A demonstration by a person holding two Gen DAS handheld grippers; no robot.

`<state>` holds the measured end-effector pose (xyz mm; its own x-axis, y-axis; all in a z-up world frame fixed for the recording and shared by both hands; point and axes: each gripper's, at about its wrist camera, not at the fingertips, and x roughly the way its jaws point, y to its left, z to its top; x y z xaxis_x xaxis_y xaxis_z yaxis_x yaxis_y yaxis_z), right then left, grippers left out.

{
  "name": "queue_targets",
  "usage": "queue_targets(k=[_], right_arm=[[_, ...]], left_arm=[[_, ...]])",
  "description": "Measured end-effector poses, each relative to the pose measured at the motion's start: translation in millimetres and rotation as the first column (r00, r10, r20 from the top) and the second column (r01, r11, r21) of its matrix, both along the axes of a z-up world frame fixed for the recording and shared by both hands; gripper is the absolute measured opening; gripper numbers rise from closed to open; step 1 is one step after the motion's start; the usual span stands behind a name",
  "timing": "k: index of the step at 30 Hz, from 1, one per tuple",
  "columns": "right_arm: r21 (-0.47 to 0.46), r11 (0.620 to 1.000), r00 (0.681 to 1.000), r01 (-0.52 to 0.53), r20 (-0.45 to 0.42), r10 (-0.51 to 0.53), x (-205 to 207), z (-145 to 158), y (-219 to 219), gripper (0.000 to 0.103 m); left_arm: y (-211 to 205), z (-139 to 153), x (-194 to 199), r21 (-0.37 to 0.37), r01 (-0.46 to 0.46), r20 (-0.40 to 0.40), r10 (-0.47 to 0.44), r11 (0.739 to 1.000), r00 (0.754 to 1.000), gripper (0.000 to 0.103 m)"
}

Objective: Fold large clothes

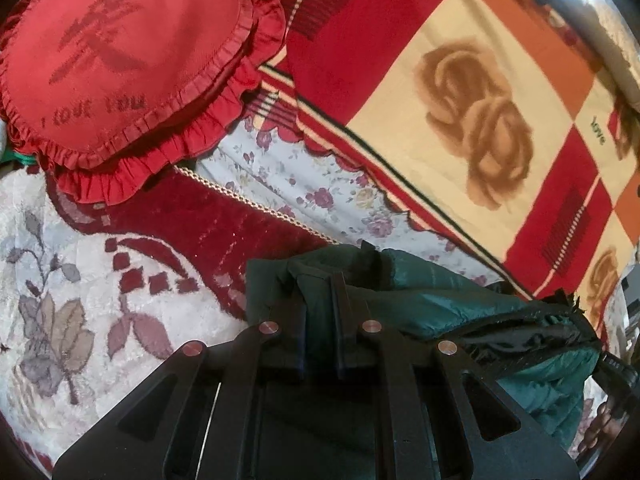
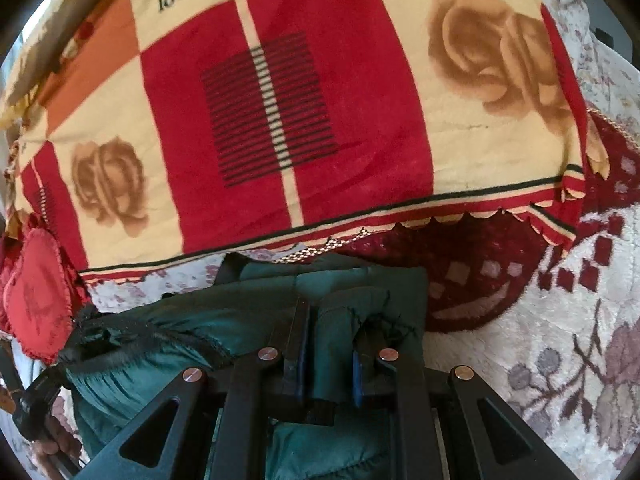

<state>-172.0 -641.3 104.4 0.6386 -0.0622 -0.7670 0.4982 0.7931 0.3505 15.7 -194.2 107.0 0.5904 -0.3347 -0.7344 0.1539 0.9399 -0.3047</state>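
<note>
Both grippers pinch the green jacket (image 1: 460, 304): left gripper (image 1: 320, 320) at one end, right gripper (image 2: 332, 344) at the other. It stretches between them, low in both frames, above the bed (image 1: 80, 280).

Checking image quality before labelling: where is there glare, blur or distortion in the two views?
Left wrist view: blown-out glare at the top right edge, and the heart pillow lettering is soft. Right wrist view: evenly lit, and the blanket stripes bow from fisheye. Both: dark corners.
</note>
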Motion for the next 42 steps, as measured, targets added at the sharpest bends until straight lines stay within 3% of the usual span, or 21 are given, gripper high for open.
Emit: queue_targets(k=[6, 11, 15, 17, 18, 19, 21, 23, 26, 30, 32, 38, 42], right_arm=[[0.030, 0.999, 0.999, 0.035, 0.010, -0.036, 11, -19, -2, 0.016], [0.066, 0.997, 0.998, 0.034, 0.054, -0.038, 11, -15, -9, 0.021], [0.078, 0.996, 0.990, 0.052, 0.126, -0.062, -4, 10, -8, 0.036], [0.048, 0.998, 0.989, 0.052, 0.138, -0.058, -11, 23, -1, 0.042], [0.006, 0.999, 0.989, 0.045, 0.143, -0.045, -17, 32, 7, 0.046], [-0.016, 0.999, 0.988, 0.032, 0.149, -0.029, -19, 37, 13, 0.046], [-0.063, 0.998, 0.984, -0.012, 0.176, 0.023, -26, 49, 32, 0.046], [-0.127, 0.992, 0.981, -0.023, 0.187, 0.047, -32, 60, 51, 0.046], [-0.106, 0.987, 0.968, -0.124, 0.204, 0.144, -29, 61, 79, 0.046], [-0.153, 0.930, 0.934, -0.333, 0.084, 0.348, -1, 41, 143, 0.046], [-0.195, 0.900, 0.916, -0.389, 0.021, 0.400, 15, 29, 167, 0.046], [-0.305, 0.876, 0.927, -0.374, -0.092, 0.364, 72, -8, 189, 0.046], [-0.302, 0.899, 0.948, -0.318, -0.101, 0.302, 100, -28, 173, 0.046]], left_arm=[[-4, -15, 10, 0.002, -0.011, -0.013, 0.011, 1.000, 1.000, 0.012], [-2, -17, 15, -0.032, -0.008, -0.027, 0.007, 0.999, 1.000, 0.013], [8, -10, 18, -0.107, 0.021, -0.058, -0.027, 0.994, 0.998, 0.021], [15, -2, 17, -0.145, 0.022, -0.065, -0.031, 0.989, 0.997, 0.028], [19, 3, 13, -0.161, 0.018, -0.061, -0.028, 0.987, 0.998, 0.039], [23, 9, 8, -0.162, 0.006, -0.043, -0.013, 0.987, 0.999, 0.059], [31, 20, -2, -0.157, -0.033, 0.012, 0.035, 0.987, 0.999, 0.078], [40, 30, -13, -0.165, -0.056, 0.061, 0.067, 0.985, 0.996, 0.078], [44, 30, -25, -0.124, -0.054, 0.020, 0.057, 0.991, 0.998, 0.078], [45, 22, -51, -0.091, -0.060, 0.007, 0.061, 0.994, 0.998, 0.078], [40, 12, -63, -0.067, -0.062, 0.002, 0.062, 0.996, 0.998, 0.078], [19, -20, -67, 0.023, -0.022, -0.017, 0.022, 1.000, 1.000, 0.078], [13, -35, -52, 0.025, -0.006, -0.043, 0.008, 1.000, 0.999, 0.078]])
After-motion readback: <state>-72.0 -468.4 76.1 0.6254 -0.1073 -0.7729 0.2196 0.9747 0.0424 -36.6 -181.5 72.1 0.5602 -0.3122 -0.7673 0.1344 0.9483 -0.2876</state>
